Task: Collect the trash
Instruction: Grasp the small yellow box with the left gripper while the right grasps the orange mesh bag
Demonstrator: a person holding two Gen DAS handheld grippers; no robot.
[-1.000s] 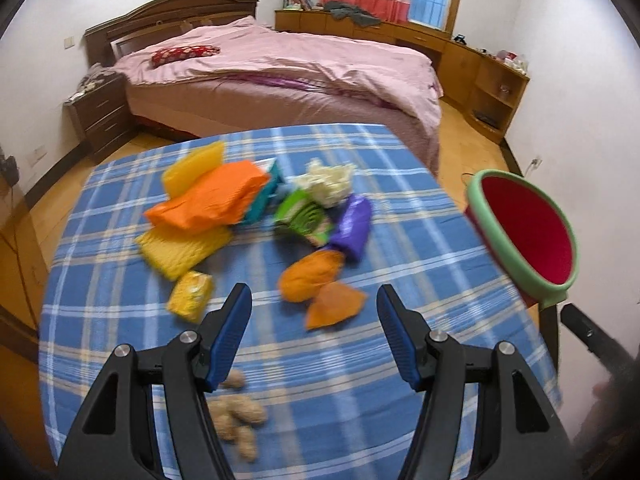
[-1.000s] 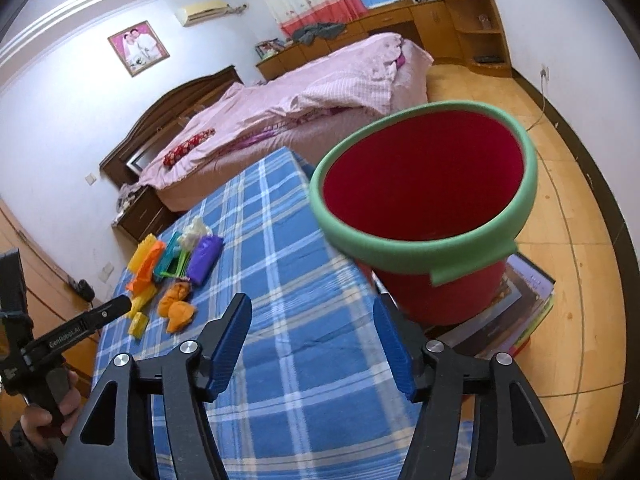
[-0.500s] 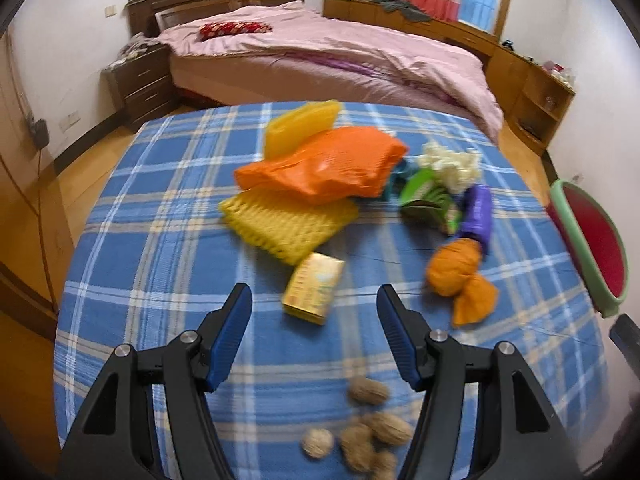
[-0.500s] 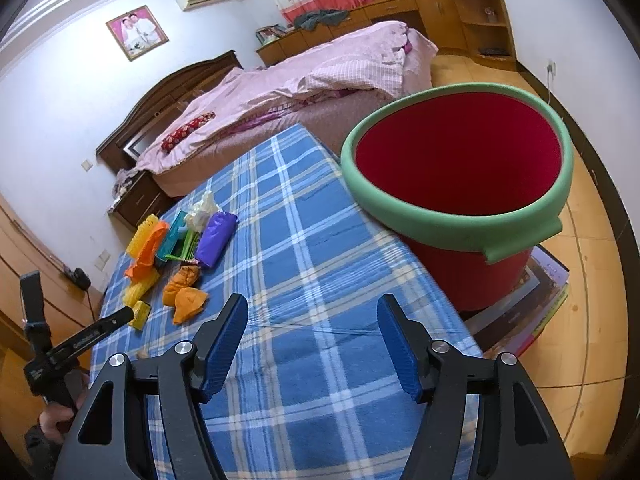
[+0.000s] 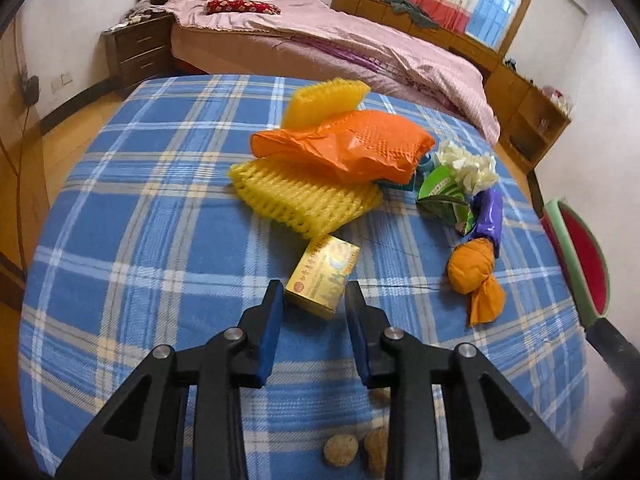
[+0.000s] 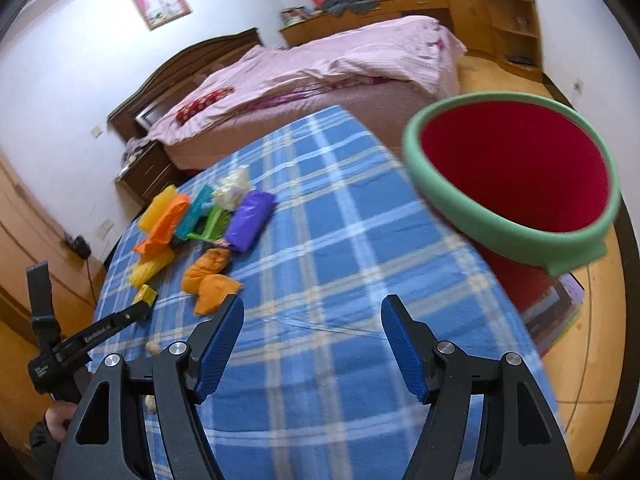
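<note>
A small yellow box lies on the blue plaid table. My left gripper has narrowed around the box's near end, a finger on each side; whether the pads press it I cannot tell. Behind it lie yellow foam netting, an orange bag, a green packet, a purple wrapper and an orange knotted bag. My right gripper is open and empty above the table. The red bin with green rim stands beside the table on the right.
Several walnuts lie on the table under my left gripper. A bed with pink covers stands behind the table, with a nightstand and wooden cabinets along the walls. Books lie under the bin.
My left gripper moved forward and left to the yellow box and its jaws narrowed around it. My right gripper swung left, so the bin now sits further right in its view.
</note>
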